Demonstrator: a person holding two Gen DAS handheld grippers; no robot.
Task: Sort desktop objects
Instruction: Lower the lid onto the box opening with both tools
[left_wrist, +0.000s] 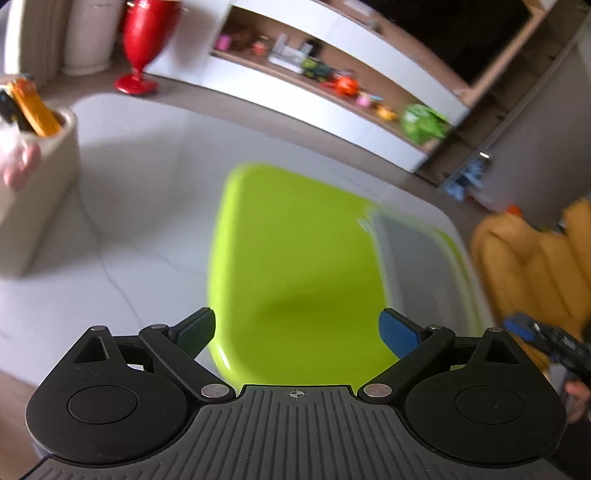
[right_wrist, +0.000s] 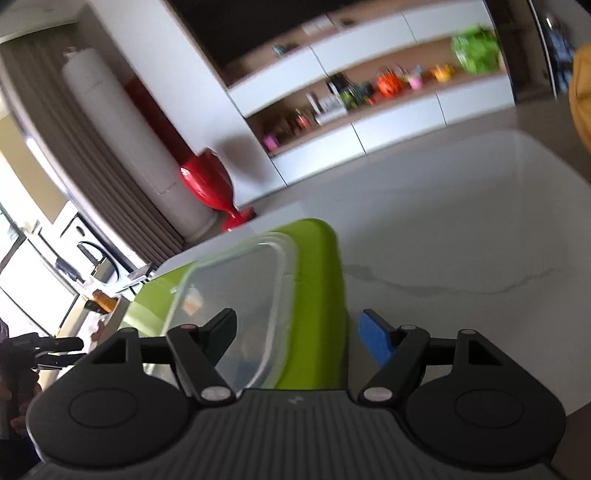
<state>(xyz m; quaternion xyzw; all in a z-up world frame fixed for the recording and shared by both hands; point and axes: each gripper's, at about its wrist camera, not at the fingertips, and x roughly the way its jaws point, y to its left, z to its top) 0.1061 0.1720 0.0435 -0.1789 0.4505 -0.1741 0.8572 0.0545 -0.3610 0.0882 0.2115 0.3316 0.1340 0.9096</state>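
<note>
the green tray (left_wrist: 295, 266) lies on the white worktop (left_wrist: 147, 206), a clear lidded box (right_wrist: 236, 295) on it. left gripper (left_wrist: 296, 332) hovers over the tray, spread wide, empty; right gripper (right_wrist: 297, 338) likewise. no readable writing; blurred.

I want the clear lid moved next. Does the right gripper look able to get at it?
Probably yes. The right gripper is open, and the clear lid lies on the green tray right in front of its left finger, with nothing on top or between. It sits flat, so gripping its edge may be awkward.
</note>
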